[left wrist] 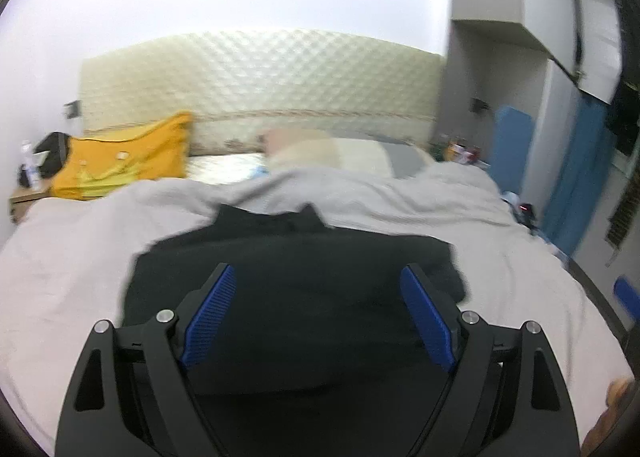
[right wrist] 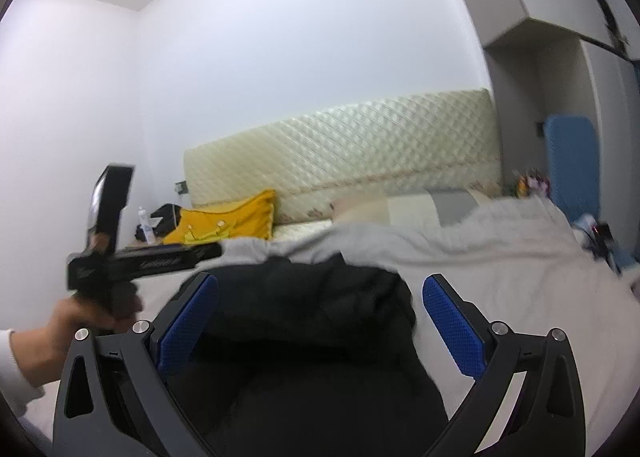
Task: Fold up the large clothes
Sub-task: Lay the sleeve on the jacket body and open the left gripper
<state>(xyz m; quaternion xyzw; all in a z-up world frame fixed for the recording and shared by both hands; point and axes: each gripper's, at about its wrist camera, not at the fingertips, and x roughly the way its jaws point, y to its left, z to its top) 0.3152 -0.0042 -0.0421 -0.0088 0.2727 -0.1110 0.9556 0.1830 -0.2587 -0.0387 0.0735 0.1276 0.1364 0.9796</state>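
A black garment (left wrist: 296,257) lies bunched on the grey bed cover (left wrist: 68,257), toward the foot of the bed from the quilted headboard (left wrist: 260,77). The left gripper (left wrist: 318,277) hangs above the garment with its blue pads (left wrist: 210,317) spread wide, grasping nothing. The right gripper (right wrist: 320,289) is likewise released over the cloth. A yellow pillow (left wrist: 124,157) rests against the headboard's left end.

Bare grey bed (left wrist: 72,257) cover lies open on both sides of the black garment (left wrist: 296,297), giving room to pass. Toward the headboard (left wrist: 260,77), a yellow pillow (left wrist: 124,157) and pale pillows (left wrist: 340,153) block the way. The left gripper (right wrist: 208,251) hangs above the garment's left edge.
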